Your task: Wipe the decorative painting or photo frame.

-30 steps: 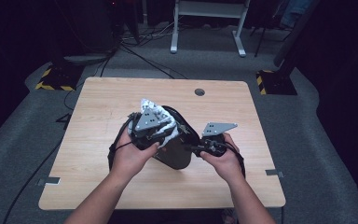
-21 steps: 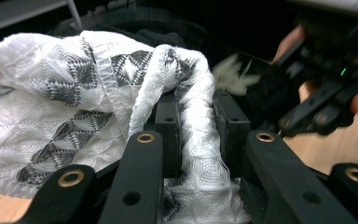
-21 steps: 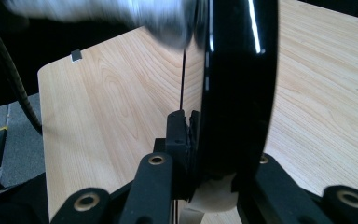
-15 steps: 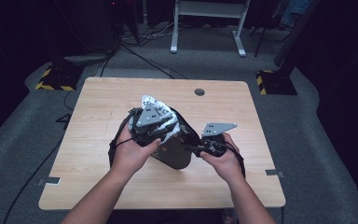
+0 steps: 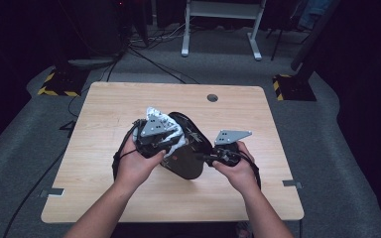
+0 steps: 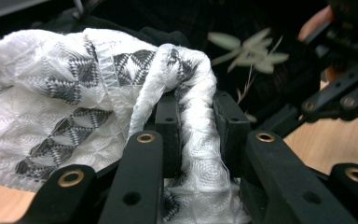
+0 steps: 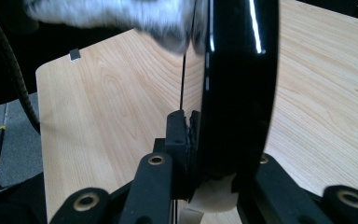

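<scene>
A white cloth (image 5: 166, 126) with a grey diamond pattern lies bunched at the mouth of a black bag (image 5: 186, 161) in the middle of the table. My left gripper (image 5: 171, 144) is shut on a twisted fold of that cloth (image 6: 74, 93), which runs between the two pads (image 6: 168, 126). My right gripper (image 5: 206, 157) is shut on the bag's thin right edge. In the right gripper view its jaws (image 7: 189, 126) pinch that edge beside the glossy black bag wall (image 7: 240, 70). A leaf print shows on the bag (image 6: 251, 46).
The wooden table (image 5: 104, 104) has a round cable hole (image 5: 212, 97) near its far edge. Beyond it stand a white desk frame (image 5: 218, 25) and yellow-black striped floor pieces (image 5: 57, 84), with cables trailing on the grey carpet.
The left gripper with the cloth has shifted slightly to the left. The right gripper and the bag edge have kept still.
</scene>
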